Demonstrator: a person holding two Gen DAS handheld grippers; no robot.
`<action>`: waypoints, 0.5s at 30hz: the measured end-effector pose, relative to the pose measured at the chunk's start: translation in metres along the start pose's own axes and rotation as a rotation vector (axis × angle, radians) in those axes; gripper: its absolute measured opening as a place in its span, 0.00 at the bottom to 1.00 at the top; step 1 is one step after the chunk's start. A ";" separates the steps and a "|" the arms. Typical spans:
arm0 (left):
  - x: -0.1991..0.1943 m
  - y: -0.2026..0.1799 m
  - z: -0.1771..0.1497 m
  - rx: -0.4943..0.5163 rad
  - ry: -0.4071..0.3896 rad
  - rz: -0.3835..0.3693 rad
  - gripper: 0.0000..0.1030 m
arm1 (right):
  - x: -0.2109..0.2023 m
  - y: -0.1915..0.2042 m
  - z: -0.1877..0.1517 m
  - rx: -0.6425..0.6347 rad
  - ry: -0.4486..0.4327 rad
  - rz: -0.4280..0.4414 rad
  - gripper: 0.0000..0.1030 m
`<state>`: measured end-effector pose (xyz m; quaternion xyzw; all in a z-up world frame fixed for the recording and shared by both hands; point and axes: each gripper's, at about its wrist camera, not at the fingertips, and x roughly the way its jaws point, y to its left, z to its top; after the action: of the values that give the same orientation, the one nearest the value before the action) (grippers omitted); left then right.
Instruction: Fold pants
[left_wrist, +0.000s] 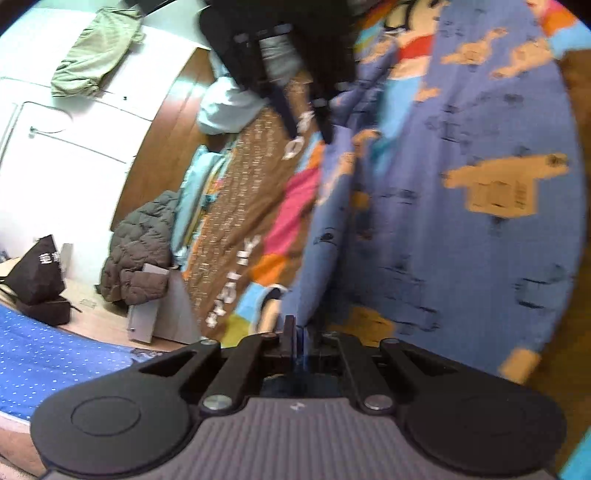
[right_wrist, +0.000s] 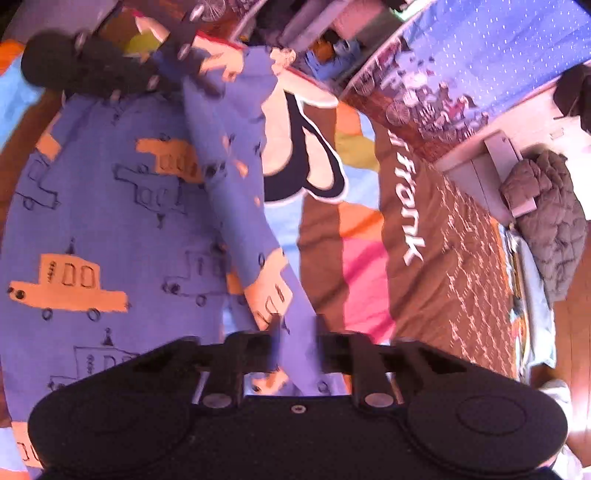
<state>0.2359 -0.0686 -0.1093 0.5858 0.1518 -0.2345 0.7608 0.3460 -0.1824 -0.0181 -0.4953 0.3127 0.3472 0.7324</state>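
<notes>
left tongs (left_wrist: 298, 332) are pinched tight on a thin edge of the blue car-print pants (left_wrist: 461, 221), with the fabric running up from the closed jaws in a ridge. the pants lie spread over a colourful cartoon bedspread (left_wrist: 258, 206) on the bed, filling most of the right side of the left wrist view, all a bit smeared by blur. over on the left edge there's a white wardrobe (left_wrist: 66, 147) with a green garment (left_wrist: 96, 51) on top, a grey-brown puffer jacket (left_wrist: 144, 247) slumped at the side of the bed, and a black bag (left_wrist: 37, 269) on the floor; its white print is too small to read. the top of that view is blocked by a dark shape, which looks like the other tool.

in the right wrist view the right tongs (right_wrist: 297, 325) sit partly apart with a fold of the pants between the fingers; motion blur makes it hard to tell whether the pads actually press on the cloth. the pants' orange cars are clear on the left there, while the lower-left hem is cut off behind the tool body. the left tongs show up top left, blurry, and their tips can't be made out.
</notes>
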 end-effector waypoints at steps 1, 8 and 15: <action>-0.001 -0.008 -0.002 -0.002 0.003 -0.021 0.03 | 0.002 -0.001 0.000 0.005 -0.011 0.019 0.30; 0.003 -0.035 -0.022 -0.061 0.013 -0.117 0.02 | 0.052 -0.021 0.006 0.014 0.011 0.120 0.30; 0.002 -0.034 -0.032 -0.115 -0.012 -0.116 0.02 | 0.090 -0.029 0.010 0.037 0.075 0.307 0.29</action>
<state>0.2205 -0.0455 -0.1469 0.5298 0.1941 -0.2727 0.7793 0.4211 -0.1633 -0.0724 -0.4406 0.4182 0.4305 0.6676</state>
